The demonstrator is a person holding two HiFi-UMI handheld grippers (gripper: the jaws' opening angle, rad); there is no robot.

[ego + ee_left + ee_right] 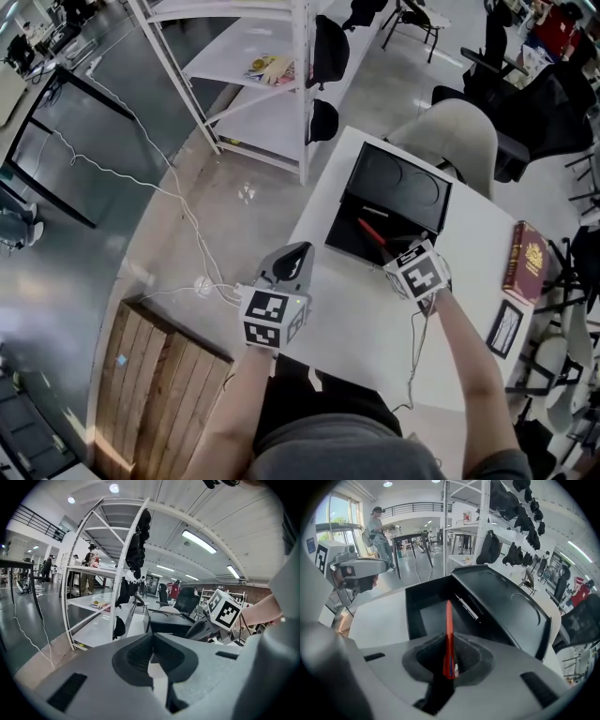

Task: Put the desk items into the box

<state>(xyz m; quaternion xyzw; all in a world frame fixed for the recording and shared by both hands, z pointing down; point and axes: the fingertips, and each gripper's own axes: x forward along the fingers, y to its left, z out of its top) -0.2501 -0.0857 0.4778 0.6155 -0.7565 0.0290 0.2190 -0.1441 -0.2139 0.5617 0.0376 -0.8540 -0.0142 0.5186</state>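
Over the near part of the open black box, the right gripper is clenched on a red pen. In the right gripper view the jaws press on the pen's lower end from both sides, and the rest of the pen sticks out beyond them, its tip above the box's dark floor. The gripper tilts steeply down from the near right, so the pen slants into the box's opening; whether the tip touches the floor cannot be told. A thin second pen lies inside along the far wall, where the raised lid begins.

The box stands at the far side of a white table. The left gripper hangs at the table's left edge, well apart from the box and the pen. In its own view the jaws meet at the tips with nothing between them.

On the table's right side lie a dark red book and, nearer, a black-framed card, both well apart from the grippers.
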